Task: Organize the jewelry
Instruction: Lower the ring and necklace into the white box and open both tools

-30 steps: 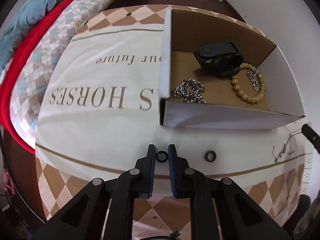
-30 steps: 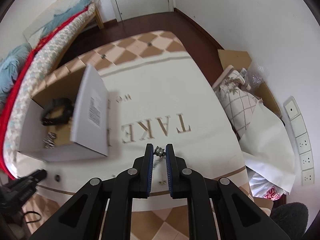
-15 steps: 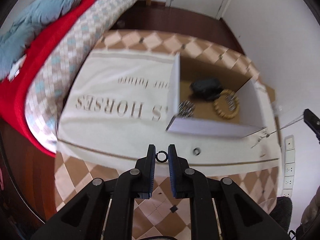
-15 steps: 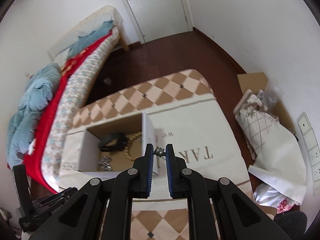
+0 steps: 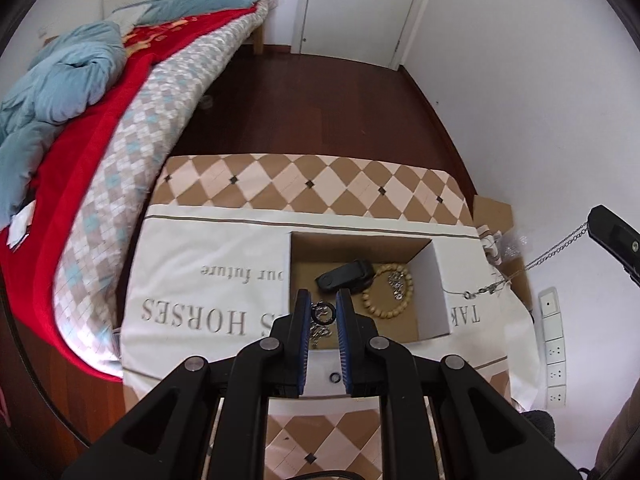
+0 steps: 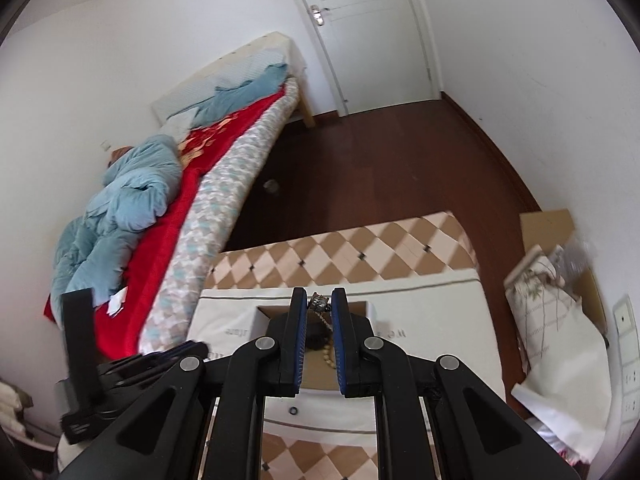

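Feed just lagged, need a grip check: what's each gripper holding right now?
Left gripper: shut on a dark ring.
Right gripper: shut on a thin chain necklace.

- Box: matt cardboard, brown inside, white outside.
- Bracelet: pale, wood-like beads.
- Necklace: fine, shiny metal chain.
- Ring: dark, glossy.
- Surface: covered in smooth printed cloth.
- Floor: dark, polished wood.
- Left gripper: matt black plastic.

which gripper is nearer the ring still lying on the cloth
Left. The left gripper, shut on another ring, is above the box's near wall, just beyond the loose ring. The right gripper, holding a chain, is far off to the side.
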`<state>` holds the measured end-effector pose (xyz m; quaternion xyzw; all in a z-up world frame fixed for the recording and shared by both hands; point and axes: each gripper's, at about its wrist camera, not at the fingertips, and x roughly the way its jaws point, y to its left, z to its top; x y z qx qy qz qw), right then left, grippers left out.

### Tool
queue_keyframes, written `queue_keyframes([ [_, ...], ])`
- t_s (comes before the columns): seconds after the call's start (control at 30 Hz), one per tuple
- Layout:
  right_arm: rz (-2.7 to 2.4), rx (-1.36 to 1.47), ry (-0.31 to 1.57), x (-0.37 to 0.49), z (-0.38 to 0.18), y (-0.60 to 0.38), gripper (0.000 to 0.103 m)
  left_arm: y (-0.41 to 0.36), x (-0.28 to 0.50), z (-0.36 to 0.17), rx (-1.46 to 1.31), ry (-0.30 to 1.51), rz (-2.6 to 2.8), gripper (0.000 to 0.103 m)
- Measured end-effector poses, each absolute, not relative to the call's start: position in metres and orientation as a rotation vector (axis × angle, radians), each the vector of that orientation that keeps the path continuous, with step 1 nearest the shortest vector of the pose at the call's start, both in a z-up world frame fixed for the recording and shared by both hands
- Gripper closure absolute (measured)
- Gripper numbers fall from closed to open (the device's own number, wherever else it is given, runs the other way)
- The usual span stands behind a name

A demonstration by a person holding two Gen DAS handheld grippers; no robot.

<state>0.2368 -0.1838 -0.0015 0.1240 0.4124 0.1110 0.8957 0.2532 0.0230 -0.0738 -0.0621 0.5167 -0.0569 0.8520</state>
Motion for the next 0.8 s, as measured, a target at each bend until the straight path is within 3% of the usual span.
queue_keyframes([
  [0.63,0.273,0.248,1.188,0.294,-0.110,-0.150,0.090,0.021,0.354,-0.129,-0.140,1.298,-0.137,0.090],
  [0.7,0.272,0.258,1.229,0.299,-0.118,-0.150,0.089,0.023,0.359,-0.130,-0.135,1.309,-0.121,0.085],
  [0.77,0.268,0.247,1.262,0.303,-0.124,-0.150,0.089,0.025,0.360,-0.126,-0.126,1.296,-0.103,0.064],
  [0.8,0.263,0.247,1.271,0.304,-0.126,-0.151,0.084,0.027,0.359,-0.123,-0.127,1.283,-0.096,0.054],
])
